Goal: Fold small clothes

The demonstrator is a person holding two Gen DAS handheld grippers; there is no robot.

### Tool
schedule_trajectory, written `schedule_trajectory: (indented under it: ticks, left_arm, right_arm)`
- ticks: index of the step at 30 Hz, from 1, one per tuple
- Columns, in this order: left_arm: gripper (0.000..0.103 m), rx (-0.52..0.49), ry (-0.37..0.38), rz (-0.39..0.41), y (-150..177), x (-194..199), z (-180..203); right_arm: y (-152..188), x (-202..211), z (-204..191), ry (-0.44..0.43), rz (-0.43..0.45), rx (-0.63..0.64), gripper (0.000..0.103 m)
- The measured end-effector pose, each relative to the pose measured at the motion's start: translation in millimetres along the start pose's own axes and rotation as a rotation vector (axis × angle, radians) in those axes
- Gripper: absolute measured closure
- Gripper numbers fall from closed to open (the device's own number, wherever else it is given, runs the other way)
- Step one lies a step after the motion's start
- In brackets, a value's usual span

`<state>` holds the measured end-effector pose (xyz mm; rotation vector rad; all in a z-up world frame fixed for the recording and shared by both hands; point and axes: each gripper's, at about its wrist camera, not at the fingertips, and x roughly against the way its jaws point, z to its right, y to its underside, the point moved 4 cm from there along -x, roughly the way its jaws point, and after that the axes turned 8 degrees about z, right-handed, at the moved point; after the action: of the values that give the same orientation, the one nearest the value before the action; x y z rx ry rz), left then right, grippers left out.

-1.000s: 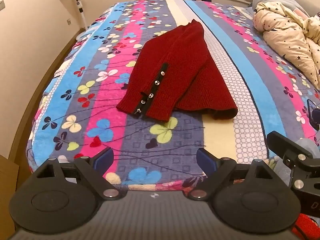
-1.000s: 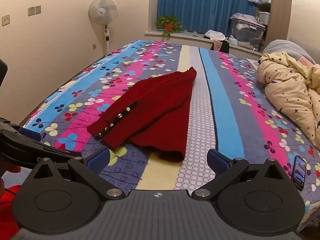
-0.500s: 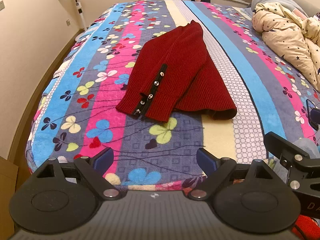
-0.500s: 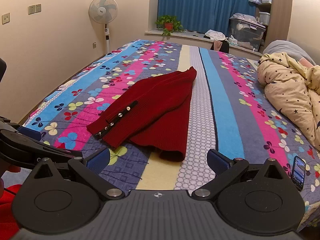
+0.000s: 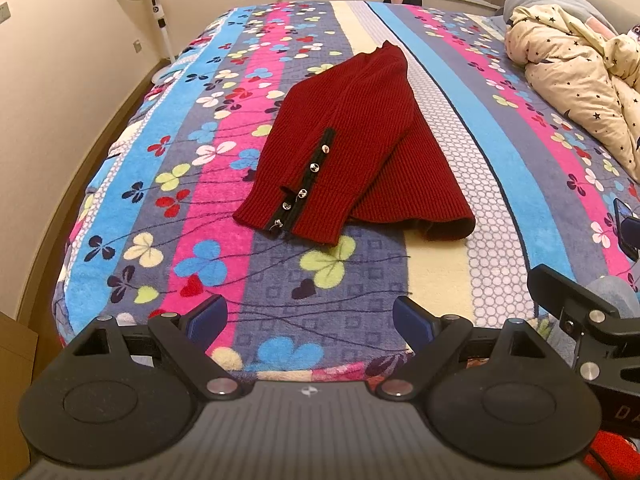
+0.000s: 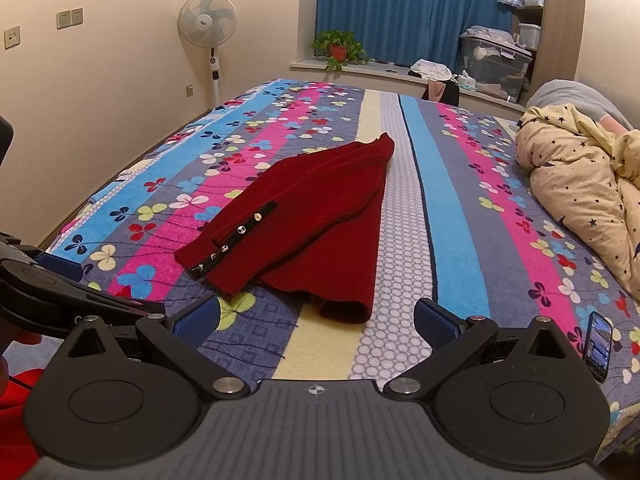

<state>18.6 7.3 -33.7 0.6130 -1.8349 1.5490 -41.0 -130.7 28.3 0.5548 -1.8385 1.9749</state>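
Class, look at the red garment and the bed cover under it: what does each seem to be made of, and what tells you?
Red garment: apparently ribbed knit, likely wool or acrylic; fine ridges run along it, with shiny, probably metal, studs on a black strip. Bed cover: probably plush fleece; its printed surface looks fuzzy and matte.

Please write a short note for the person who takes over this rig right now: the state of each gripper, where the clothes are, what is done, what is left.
Left gripper: open, empty, hovering over the near edge of the bed.
Right gripper: open, empty, also at the near edge, beside the left one.
Dark red knit sweater: lies on the striped flower blanket in the middle of the bed, neither gripper touching it. It looks folded lengthwise already, with the buttoned sleeve laid on top.
Left: probably one more fold across, bringing the near hem toward the far end.
A phone lies at the right bed edge; keep clear.
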Motion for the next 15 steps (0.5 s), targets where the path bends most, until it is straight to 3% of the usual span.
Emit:
schedule_trajectory:
  ticks: [15]
  left_arm:
    - [0.01, 0.0, -0.001, -0.001, -0.1, 0.4, -0.6]
  right_arm:
    - [0.0, -1.3, -0.6, -0.001, -0.001, -0.001, 0.001]
